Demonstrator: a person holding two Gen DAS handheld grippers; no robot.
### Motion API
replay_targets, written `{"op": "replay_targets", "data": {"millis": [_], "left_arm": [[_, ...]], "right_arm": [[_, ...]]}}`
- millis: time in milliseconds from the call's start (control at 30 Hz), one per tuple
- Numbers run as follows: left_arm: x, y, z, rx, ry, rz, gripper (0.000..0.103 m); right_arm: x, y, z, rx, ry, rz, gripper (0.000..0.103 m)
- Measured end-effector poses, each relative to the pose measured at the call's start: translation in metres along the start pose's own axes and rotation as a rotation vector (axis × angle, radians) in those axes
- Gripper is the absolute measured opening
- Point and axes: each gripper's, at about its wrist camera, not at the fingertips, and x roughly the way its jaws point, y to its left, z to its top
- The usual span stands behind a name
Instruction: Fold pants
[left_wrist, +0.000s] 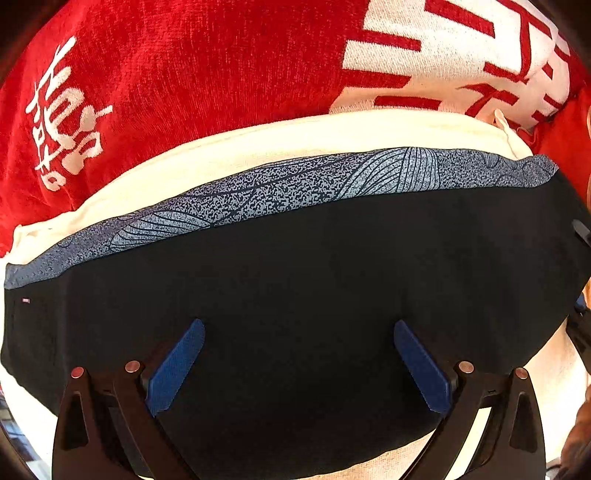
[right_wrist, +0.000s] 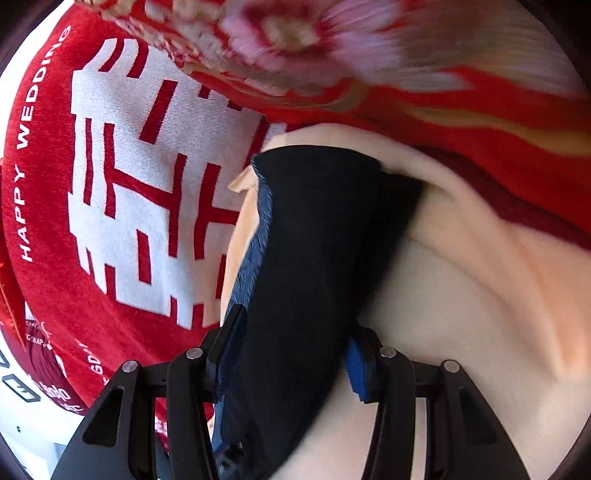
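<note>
Blue-padded right gripper (right_wrist: 295, 354) clamps a thick bunch of the dark navy fabric pants (right_wrist: 317, 236); left gripper (left_wrist: 299, 365) hangs spread above them, holding nothing. Pants lie on a cream cloth (left_wrist: 258, 147) over a red printed towel (left_wrist: 192, 66). Risk: bunch slipping free, or cream cloth dragged along.

Open left claw (left_wrist: 299, 365) seemingly above black pants (left_wrist: 314, 266)

Surface covered by red towel (left_wrist: 207, 74) with white lettering; cream cloth (left_wrist: 229, 155) spread on it; dark pants (left_wrist: 314, 266) lying atop cream cloth.
</note>
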Motion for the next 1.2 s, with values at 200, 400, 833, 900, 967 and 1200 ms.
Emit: {"op": "replay_targets", "data": {"millis": [200,400,833,900,967,1200], "left_arm": [[-0.028,-0.012,0.013,0.012,0.008,-0.065,0.077],[-0.003,-0.062,0.010,0.055,0.022,-0.090,0.079],[-0.023,-0.042,0.003,0.035,-0.035,-0.155,0.079],[-0.040,-0.007,-0.002,-0.031,-0.063,-0.156,0.079],[-0.052,0.031,-0.008,-0.064,-0.084,-0.132,0.079],[-0.056,0.173,-0.033,-0.144,-0.040,0.025,0.079]], "right_arm": [[-0.001,0.018,0.008,-0.019,0.051,-0.011,0.014],[-0.014,0.073,-0.004,-0.286,0.062,-0.056,0.014],[-0.001,0.178,-0.081,-0.791,0.112,-0.203,0.014],[0.004,0.189,-0.093,-0.842,0.120,-0.219,0.014],[0.011,0.201,-0.115,-0.913,0.130,-0.243,0.014],[0.080,0.222,-0.235,-1.199,0.223,-0.379,0.028]]}}
